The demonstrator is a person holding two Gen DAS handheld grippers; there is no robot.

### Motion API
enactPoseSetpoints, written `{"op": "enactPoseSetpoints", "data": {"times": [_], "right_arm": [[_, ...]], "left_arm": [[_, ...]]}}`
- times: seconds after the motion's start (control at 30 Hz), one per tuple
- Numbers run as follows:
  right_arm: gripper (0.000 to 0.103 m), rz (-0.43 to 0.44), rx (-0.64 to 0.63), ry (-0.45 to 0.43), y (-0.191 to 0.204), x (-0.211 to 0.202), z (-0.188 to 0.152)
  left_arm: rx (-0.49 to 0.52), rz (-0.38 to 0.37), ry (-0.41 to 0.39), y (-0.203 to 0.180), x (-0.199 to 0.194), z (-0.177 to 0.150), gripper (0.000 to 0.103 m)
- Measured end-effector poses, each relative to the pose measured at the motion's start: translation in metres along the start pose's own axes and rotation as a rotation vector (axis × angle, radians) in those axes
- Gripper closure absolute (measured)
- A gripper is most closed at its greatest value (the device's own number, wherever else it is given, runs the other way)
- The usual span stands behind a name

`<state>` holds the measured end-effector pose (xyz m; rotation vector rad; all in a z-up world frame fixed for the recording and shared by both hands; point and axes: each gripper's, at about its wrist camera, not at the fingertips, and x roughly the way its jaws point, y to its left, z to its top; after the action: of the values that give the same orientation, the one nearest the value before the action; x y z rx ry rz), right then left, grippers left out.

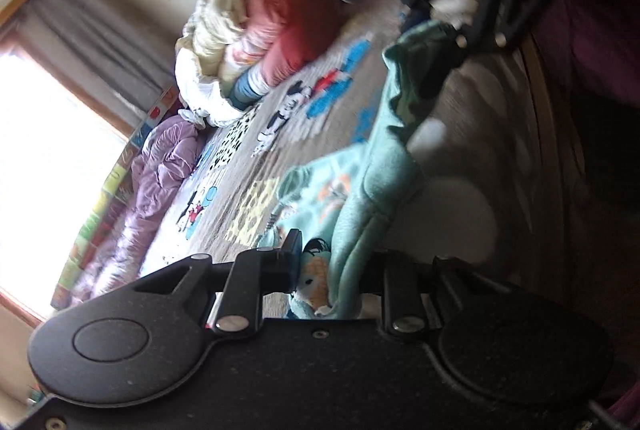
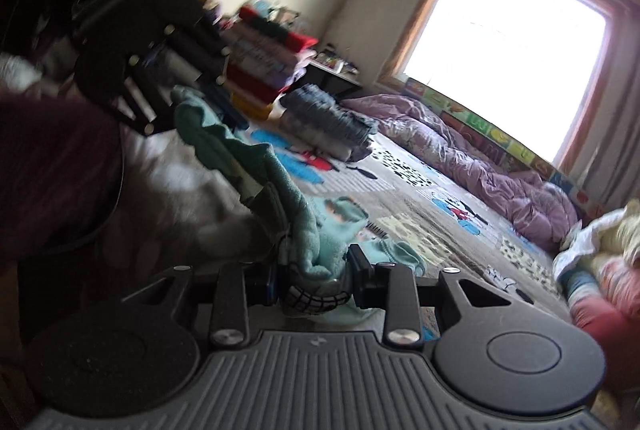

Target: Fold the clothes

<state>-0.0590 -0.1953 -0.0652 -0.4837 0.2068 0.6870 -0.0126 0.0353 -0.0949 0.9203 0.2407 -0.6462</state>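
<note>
Between the fingers of the left gripper (image 1: 320,278) sits a bunch of teal fleece garment (image 1: 360,166); its jaws are drawn in on the cloth and pinch it. The right gripper (image 2: 316,278) does likewise, its jaws closed on a wad of the same fleece, with a dark ribbed cuff or hem caught at the pinch.

Ahead of each pair of jaws the cloth runs up as a twisted, gathered band to the other gripper, so the 2 hold it by opposite ends, lifted clear of the cartoon-print bedspread (image 2: 420,198) below. A printed part trails down onto the spread.

Beyond lie a rumpled lilac quilt (image 2: 460,154), a heap of clothes (image 1: 248,26) and stacked folded textiles (image 2: 264,54).

I judge this garment still unfolded: bunched, no flat crease showing, so spreading and folding remain.
</note>
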Motion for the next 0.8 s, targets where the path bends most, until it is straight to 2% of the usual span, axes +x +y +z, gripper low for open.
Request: {"op": "enactPoseSetpoints", "data": {"times": [0.23, 0.43, 0.63, 0.8], "right_arm": [[0.069, 0.027, 0.169, -0.051, -0.041, 0.007, 0.004], [0.069, 0.06, 0.409, -0.105, -0.088, 0.027, -0.001], [0.069, 0.082, 0.664, -0.146, -0.128, 0.067, -0.024], [0.069, 0.105, 0.861, -0.161, -0.157, 0.107, -0.05]], "left_arm": [[-0.315, -0.072, -0.087, 0.042, 0.014, -0.005, 0.08], [-0.596, -0.124, -0.166, 0.072, 0.034, -0.017, 0.076], [-0.924, -0.191, -0.231, 0.104, 0.069, -0.041, 0.066], [-1.161, -0.271, -0.291, 0.123, 0.099, -0.067, 0.067]]}}
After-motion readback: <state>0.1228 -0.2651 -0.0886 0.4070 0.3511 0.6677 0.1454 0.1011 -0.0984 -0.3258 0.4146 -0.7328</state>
